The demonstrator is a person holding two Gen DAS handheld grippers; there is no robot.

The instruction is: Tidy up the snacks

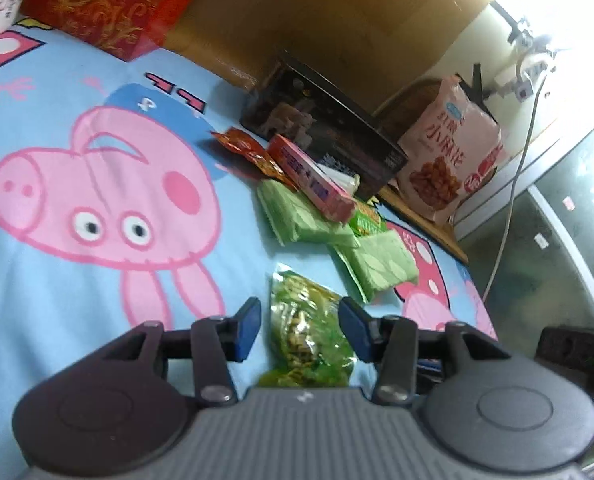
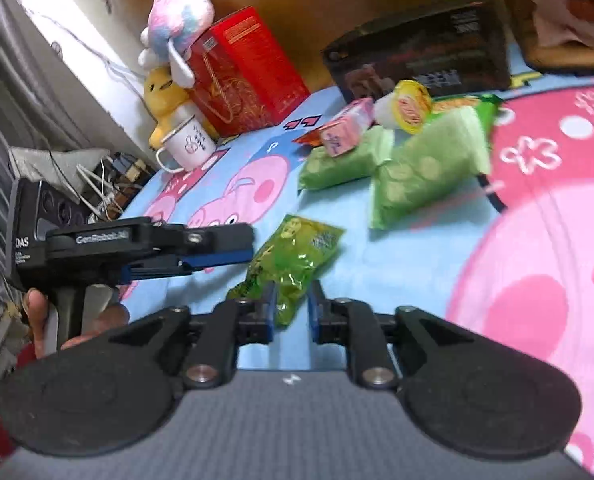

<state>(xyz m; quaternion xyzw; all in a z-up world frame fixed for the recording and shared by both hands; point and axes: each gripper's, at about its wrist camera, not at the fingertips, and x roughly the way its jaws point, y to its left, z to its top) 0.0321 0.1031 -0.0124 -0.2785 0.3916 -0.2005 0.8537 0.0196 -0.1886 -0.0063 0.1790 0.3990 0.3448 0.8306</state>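
The left gripper (image 1: 299,330) is at the bottom middle of the left wrist view. Its blue fingers (image 1: 247,330) are spread apart, one on each side of the shiny green snack bag (image 1: 307,338), and it is hard to tell if they touch it. The bag lies on a blue cloth (image 1: 77,280) with pink pig pictures on it.

In the right wrist view, the right gripper (image 2: 291,308) is at the bottom middle. Its fingers (image 2: 269,306) sit close on both sides of the near end of the same green snack bag (image 2: 293,258), but I cannot tell if they are squeezing it. The left gripper (image 2: 221,258) comes in from the left of this frame, and a hand (image 2: 41,320) holds it at the lower left.

More snacks lie in a pile above the green bag, in the middle of the left wrist view. There are two pale green packs (image 1: 297,214) (image 1: 381,266), and a pink box (image 1: 311,178) rests on top of one. An orange-red packet (image 1: 249,148) is just beside the pink box. Behind them stands a dark box (image 1: 337,132). A big pink bag of snacks (image 1: 453,152) stands to the right of the dark box.

In the upper left of the right wrist view there is a red box (image 2: 245,70), a white mug (image 2: 187,146), a yellow plush toy (image 2: 165,94) and a pink and blue plush toy (image 2: 181,12). A small yellow cup (image 2: 411,106) sits by the pile.
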